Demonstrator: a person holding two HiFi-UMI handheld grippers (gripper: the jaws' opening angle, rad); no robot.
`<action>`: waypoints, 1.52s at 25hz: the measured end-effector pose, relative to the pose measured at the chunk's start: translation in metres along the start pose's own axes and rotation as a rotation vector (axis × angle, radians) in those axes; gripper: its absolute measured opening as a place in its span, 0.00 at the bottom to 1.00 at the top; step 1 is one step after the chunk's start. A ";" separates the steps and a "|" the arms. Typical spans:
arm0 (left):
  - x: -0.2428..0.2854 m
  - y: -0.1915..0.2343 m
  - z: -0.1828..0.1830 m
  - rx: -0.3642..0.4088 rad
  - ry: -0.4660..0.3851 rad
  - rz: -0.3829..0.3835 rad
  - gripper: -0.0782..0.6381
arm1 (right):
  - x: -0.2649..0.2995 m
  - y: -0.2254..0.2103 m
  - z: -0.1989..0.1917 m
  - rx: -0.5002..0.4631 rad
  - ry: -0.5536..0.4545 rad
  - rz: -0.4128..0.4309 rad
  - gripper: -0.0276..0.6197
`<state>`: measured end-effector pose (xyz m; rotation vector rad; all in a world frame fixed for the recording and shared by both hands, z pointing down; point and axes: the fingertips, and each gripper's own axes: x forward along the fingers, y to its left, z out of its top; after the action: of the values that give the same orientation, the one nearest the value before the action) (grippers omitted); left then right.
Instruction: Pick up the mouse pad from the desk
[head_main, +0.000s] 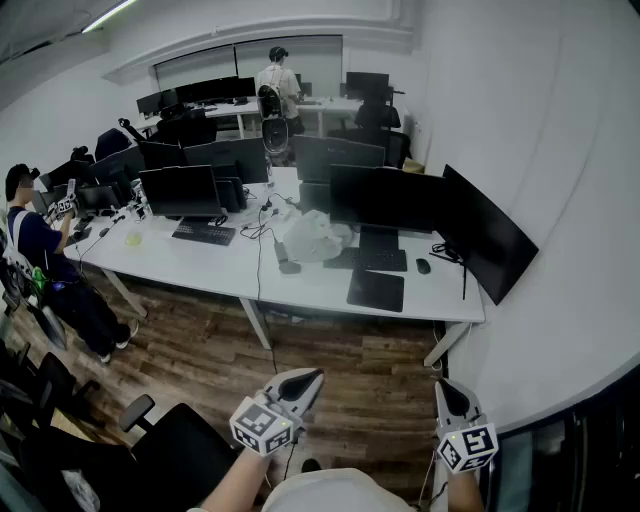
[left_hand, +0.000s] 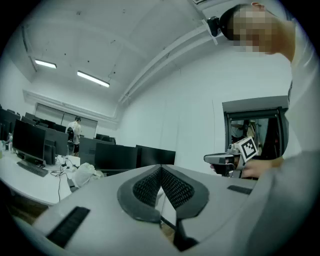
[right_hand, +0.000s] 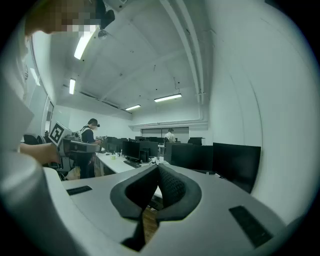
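A dark rectangular mouse pad (head_main: 376, 290) lies flat near the front edge of the white desk (head_main: 300, 285), in front of a keyboard (head_main: 368, 260). My left gripper (head_main: 312, 376) is held low in the head view, well short of the desk, with its jaws shut and nothing between them. My right gripper (head_main: 443, 389) hangs to the right at the same depth, also shut and empty. In the left gripper view the tips (left_hand: 160, 168) meet, pointing level. In the right gripper view the tips (right_hand: 157, 167) meet too, with the other gripper (right_hand: 75, 146) at the left.
Several dark monitors (head_main: 400, 200) stand along the desk, with a mouse (head_main: 423, 266), a crumpled white bag (head_main: 315, 238) and cables. A black chair (head_main: 175, 455) is at my lower left. One person (head_main: 40, 260) sits at the left; another (head_main: 278, 85) stands far back. The white wall (head_main: 560, 200) is on the right.
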<state>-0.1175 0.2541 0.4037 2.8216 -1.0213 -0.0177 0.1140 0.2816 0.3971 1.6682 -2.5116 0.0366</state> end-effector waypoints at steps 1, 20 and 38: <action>0.000 0.000 0.001 0.000 -0.001 0.000 0.13 | 0.001 0.001 0.001 0.000 0.000 0.000 0.06; -0.004 0.002 -0.006 -0.009 0.008 0.021 0.13 | 0.006 0.006 0.000 0.009 -0.012 0.017 0.06; -0.007 0.008 -0.017 -0.026 0.030 0.017 0.13 | 0.008 0.013 -0.007 0.038 -0.002 0.004 0.06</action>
<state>-0.1272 0.2548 0.4215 2.7808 -1.0315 0.0133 0.0999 0.2797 0.4053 1.6773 -2.5314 0.0836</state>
